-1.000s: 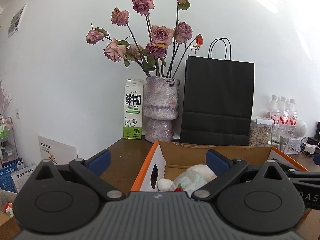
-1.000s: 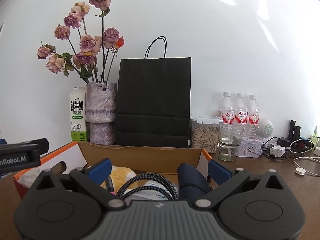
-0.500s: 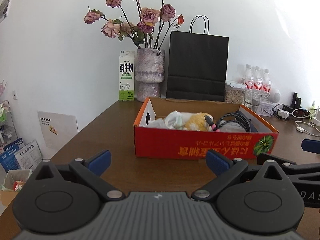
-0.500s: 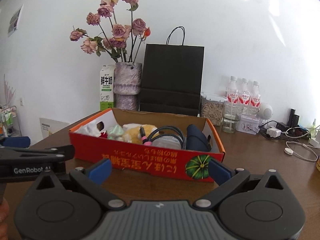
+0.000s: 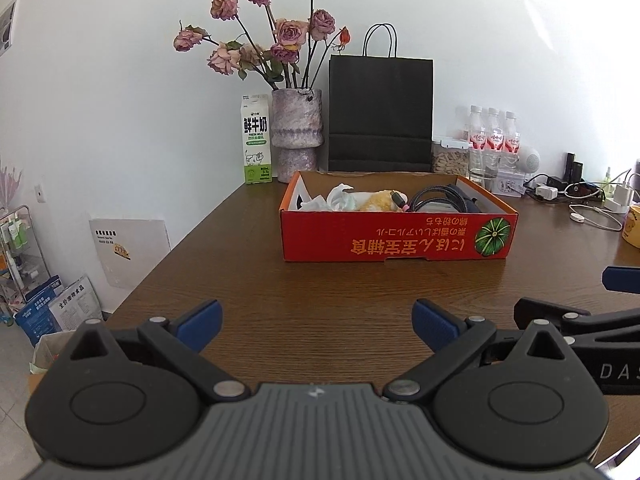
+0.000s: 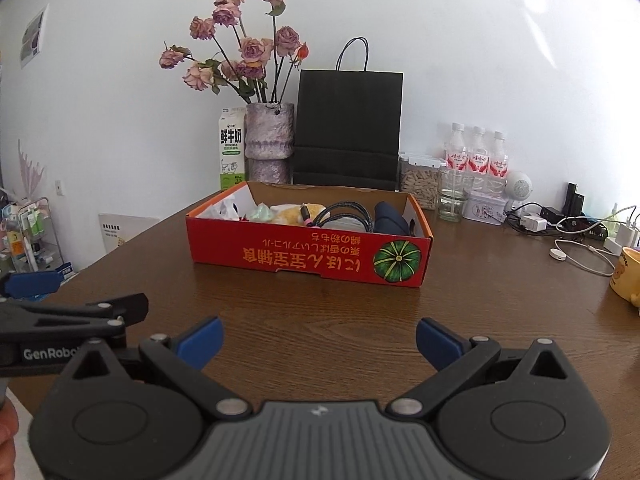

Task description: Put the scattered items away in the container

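A red cardboard box with a pumpkin picture sits mid-table. Inside lie white crumpled wrapping, a yellow plush toy, a coiled braided cable and a dark blue pouch. My left gripper is open and empty, low over the table well in front of the box. My right gripper is open and empty too, beside the left one, whose fingers show at the left edge of the right wrist view.
Behind the box stand a milk carton, a vase of dried roses, a black paper bag, a snack jar, a glass and water bottles. Chargers and cables and a yellow mug lie right.
Both grippers have pulled back from above the box to well in front of it; the whole box now shows. Both stayed open and empty.
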{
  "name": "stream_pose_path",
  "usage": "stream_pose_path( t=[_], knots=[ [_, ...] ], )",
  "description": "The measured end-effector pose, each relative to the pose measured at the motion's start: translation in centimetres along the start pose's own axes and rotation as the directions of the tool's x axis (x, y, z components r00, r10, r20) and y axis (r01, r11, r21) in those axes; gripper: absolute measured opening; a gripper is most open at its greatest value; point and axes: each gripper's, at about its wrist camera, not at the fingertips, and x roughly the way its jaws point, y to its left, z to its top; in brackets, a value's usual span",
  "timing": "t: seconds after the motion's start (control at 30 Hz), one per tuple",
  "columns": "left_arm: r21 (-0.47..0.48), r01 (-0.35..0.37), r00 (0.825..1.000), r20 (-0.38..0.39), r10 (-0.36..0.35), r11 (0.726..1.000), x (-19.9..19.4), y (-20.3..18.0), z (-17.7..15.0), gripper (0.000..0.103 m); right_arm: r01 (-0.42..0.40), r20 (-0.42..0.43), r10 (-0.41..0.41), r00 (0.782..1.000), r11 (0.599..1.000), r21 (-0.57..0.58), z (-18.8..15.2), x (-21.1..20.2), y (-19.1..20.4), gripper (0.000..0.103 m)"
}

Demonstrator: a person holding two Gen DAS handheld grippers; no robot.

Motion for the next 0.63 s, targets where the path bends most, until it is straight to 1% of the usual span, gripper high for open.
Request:
stream_pose_path(
  t=[0.63],
  knots=[
    [-0.003,0.002,1.0,-0.017,-0.002,1.0,0.4,0.03,-0.31,0.103,-0.001,-0.022,0.001,1.0,1.0,0.008,0.01,0.72,-0.29,0.103]
  ],
)
